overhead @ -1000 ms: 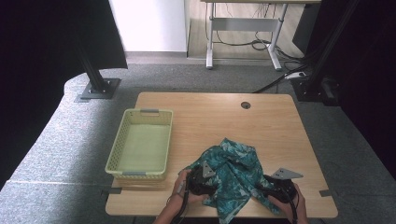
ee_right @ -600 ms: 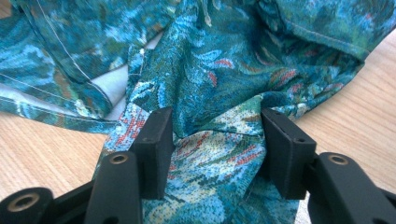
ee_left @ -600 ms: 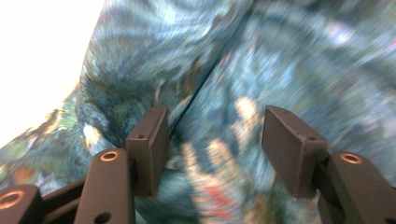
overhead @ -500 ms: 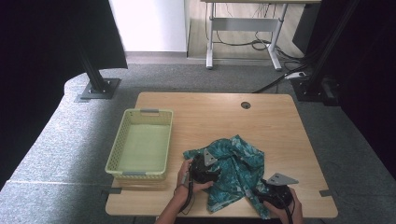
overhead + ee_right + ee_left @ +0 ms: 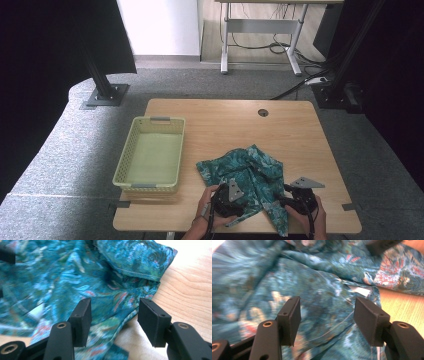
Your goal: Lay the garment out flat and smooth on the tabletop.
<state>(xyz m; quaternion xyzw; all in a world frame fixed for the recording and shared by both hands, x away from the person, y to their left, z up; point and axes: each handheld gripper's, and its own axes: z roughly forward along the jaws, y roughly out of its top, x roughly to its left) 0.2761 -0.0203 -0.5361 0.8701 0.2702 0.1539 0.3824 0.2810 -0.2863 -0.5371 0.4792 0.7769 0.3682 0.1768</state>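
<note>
A teal patterned cloth [image 5: 250,167] lies crumpled on the wooden table [image 5: 235,125], near its front edge. My left gripper [image 5: 234,194] rests over the cloth's front left part, held by a hand. In the left gripper view the left gripper [image 5: 327,313] has just been opening; its jaws stand wide over the cloth [image 5: 317,285] and do not press on it. My right gripper [image 5: 294,198] is at the cloth's front right edge. In the right gripper view the right gripper [image 5: 113,313] is open, with the cloth's hem [image 5: 125,300] lying between and below the pads.
A yellow-green plastic basket [image 5: 178,150] stands on the table's left side with nothing in it. A round cable hole [image 5: 263,112] is near the far edge. A white label [image 5: 362,290] shows on the cloth. Grey carpet surrounds the table.
The cloth has gone from a bunched heap to a flatter spread, reaching further left. The left gripper moved right, onto the cloth. The right gripper stayed about where it was.
</note>
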